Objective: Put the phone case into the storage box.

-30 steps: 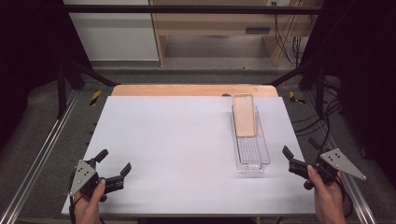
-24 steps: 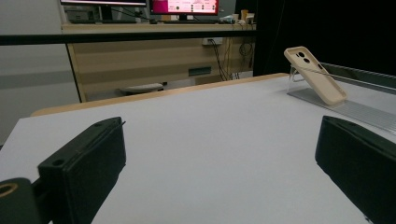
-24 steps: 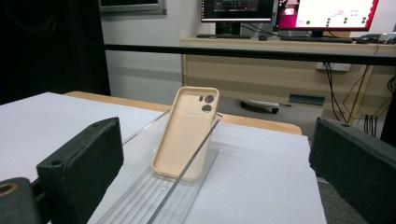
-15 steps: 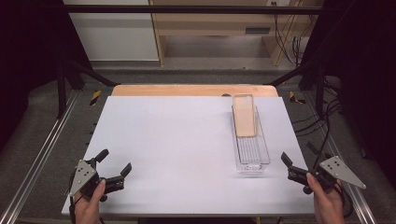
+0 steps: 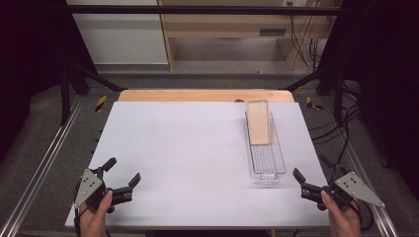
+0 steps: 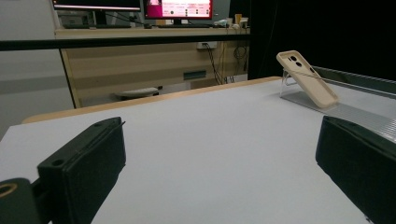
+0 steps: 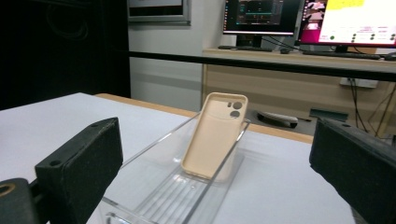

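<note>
In the high view the left gripper (image 5: 120, 174) sits at the white worktop's (image 5: 188, 148) near left corner, jaws wide apart and empty; the right gripper (image 5: 312, 174) hovers at the near right edge, likewise spread and empty, just beside the clear tray (image 5: 267, 165); a beige phone case (image 5: 258, 122) leans in the tray's far end. In the left gripper view the phone case (image 6: 307, 78) stands tilted, well apart from the jaws; in the right gripper view the phone case (image 7: 214, 135) leans on the tray (image 7: 154, 196) wall between the open jaws.

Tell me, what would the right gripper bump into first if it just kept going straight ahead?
Probably the clear tray, at its near end; the right gripper points along it toward the beige phone case leaning inside.
</note>
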### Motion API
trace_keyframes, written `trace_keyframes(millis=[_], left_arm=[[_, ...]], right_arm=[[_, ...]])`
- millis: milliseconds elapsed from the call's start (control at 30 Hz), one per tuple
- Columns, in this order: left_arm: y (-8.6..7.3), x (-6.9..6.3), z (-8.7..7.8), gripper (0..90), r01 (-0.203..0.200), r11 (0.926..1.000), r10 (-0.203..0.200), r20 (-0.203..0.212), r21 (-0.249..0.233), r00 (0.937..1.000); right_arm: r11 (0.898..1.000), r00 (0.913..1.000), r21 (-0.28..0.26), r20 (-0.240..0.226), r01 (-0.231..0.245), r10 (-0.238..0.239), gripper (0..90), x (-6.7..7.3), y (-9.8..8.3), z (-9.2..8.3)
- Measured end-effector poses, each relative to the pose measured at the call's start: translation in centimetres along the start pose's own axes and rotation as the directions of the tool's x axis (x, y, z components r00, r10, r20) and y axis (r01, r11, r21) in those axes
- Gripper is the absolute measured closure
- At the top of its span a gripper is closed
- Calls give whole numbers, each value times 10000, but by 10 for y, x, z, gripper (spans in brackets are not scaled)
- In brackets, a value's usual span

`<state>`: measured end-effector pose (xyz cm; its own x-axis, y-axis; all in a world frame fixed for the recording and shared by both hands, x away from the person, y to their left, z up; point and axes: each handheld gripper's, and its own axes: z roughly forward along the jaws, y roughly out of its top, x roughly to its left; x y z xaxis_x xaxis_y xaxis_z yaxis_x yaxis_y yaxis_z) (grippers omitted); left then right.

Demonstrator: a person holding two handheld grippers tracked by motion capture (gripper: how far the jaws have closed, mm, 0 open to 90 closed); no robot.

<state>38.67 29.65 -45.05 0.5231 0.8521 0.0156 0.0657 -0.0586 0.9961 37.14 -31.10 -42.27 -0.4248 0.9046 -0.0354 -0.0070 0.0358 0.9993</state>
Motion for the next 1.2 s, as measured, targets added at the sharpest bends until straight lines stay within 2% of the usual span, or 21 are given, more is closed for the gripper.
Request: trace_keyframes(millis=[167,533,1200], left_arm=[[1,-1,0,13,14,10000,-14,59,-81,10000],[1,-2,0,13,-1,10000,3,187,-81,9998],[1,-2,1,12,10,9999,-7,299,-115,9996]], right_arm=[[10000,9995,-16,-326,32,-33,29,10,-2,3],[10000,9973,16,-730,43,-41,27,28,-9,23],[9995,9958,304,-906,-81,108,24,36,-23,52]])
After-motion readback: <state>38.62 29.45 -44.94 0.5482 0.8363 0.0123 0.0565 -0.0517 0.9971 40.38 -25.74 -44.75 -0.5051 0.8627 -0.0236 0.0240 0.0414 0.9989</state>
